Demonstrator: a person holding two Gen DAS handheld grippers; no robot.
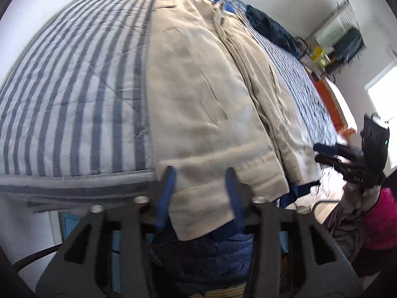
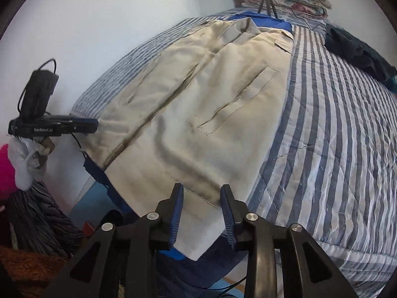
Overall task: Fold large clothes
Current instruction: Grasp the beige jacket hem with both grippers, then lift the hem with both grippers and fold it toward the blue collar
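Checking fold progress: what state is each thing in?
Beige cotton jacket: spread on the bed, hem hanging over the edge.
Blue quilted lining: showing at collar and hem.
Striped quilt: spread flat.
Dark garment: crumpled.
Left gripper: open, fingers astride hem.
Right gripper: open, astride hem.

blue garment (image 2: 260, 23) mostly hidden under jacket (image 2: 198, 104)

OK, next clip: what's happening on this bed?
A person with two handheld grippers is folding a beige jacket laid on a striped quilt. The left gripper and right gripper each straddle the jacket's near hem, jaws open, not pinching. A dark garment lies farther back.
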